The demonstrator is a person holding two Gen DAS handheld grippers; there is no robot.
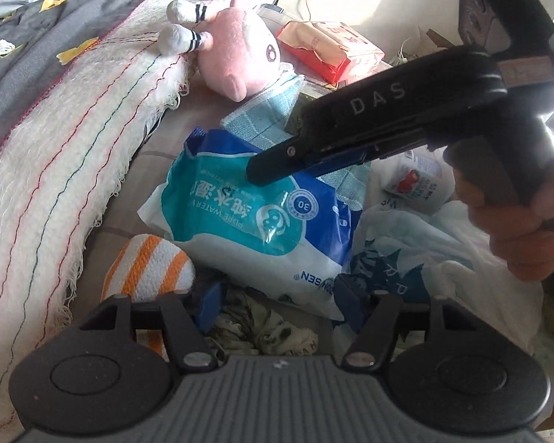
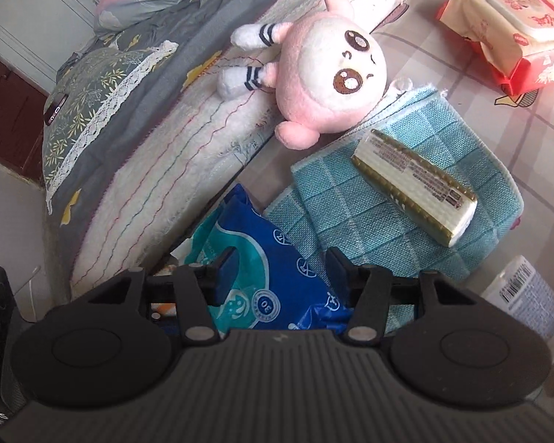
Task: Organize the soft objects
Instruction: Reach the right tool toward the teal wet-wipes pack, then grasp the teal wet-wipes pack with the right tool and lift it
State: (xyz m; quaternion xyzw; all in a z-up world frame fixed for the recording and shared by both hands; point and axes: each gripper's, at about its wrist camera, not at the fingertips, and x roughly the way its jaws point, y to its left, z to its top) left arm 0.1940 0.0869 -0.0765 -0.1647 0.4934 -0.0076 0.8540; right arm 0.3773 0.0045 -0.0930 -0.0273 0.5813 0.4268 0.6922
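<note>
Both grippers crowd the wipes pack (image 1: pixel 255 229) at frame centre.
Left gripper (image 1: pixel 280 297) half-open and empty; right gripper (image 2: pixel 282 264) half-open astride the pack, unclamped — slick wrapper could slip.

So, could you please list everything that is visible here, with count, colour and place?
plush toy: one, pink and white, leaning on the blanket edge
blanket: one, white with coloured threads, at left
quilt: one, grey with yellow shapes, behind the blanket
wipes pack: one, blue and teal, centre
towel: one, light blue, under the tissue pack
tissue pack: one, white and gold, on the towel
red wipes pack: one, red and cream, far right
striped cloth: one, orange and white, near the left tool
left tool: one, black, open
right tool: one, black, open above the wipes pack
hand: one, gripping the right tool's handle
</note>
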